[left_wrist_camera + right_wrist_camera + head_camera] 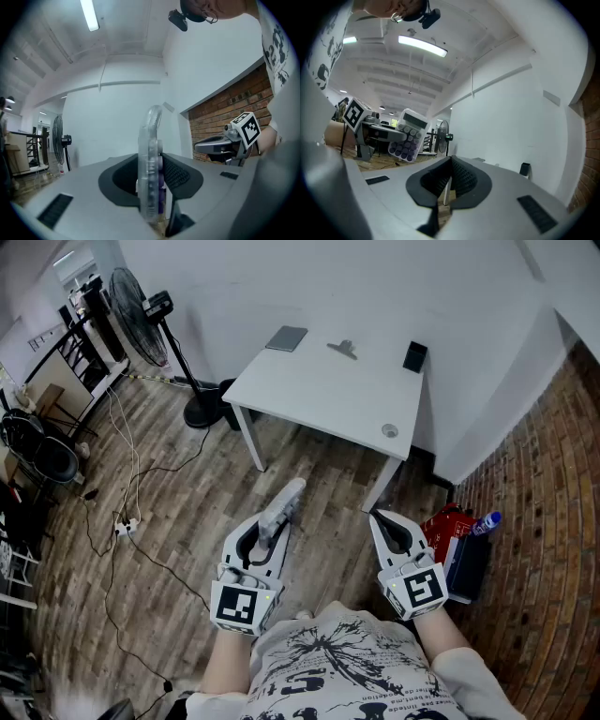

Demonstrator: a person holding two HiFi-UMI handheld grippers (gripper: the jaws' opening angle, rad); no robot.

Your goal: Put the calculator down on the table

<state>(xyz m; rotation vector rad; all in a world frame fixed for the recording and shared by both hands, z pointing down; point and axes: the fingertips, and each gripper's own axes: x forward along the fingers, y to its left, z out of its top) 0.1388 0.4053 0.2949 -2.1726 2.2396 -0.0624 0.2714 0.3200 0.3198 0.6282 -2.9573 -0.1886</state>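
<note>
In the head view my left gripper (274, 519) is shut on the calculator (281, 505), a pale grey slab that sticks out ahead of the jaws over the wooden floor. The left gripper view has the calculator (151, 159) edge-on and upright, clamped between the two dark pads, purple keys facing right. My right gripper (382, 519) hangs beside it with its jaws closed together and nothing between them. From the right gripper view the calculator (408, 136) shows its screen and keys at the left. The white table (309, 395) stands some way ahead of both grippers.
On the table lie a grey tablet (286, 337), a small grey clip (343, 349), a black box (414, 356) and a round disc (390, 430). A standing fan (141, 306) is at its left. A red bag (448, 524) and a blue bottle (487, 520) sit by the brick wall.
</note>
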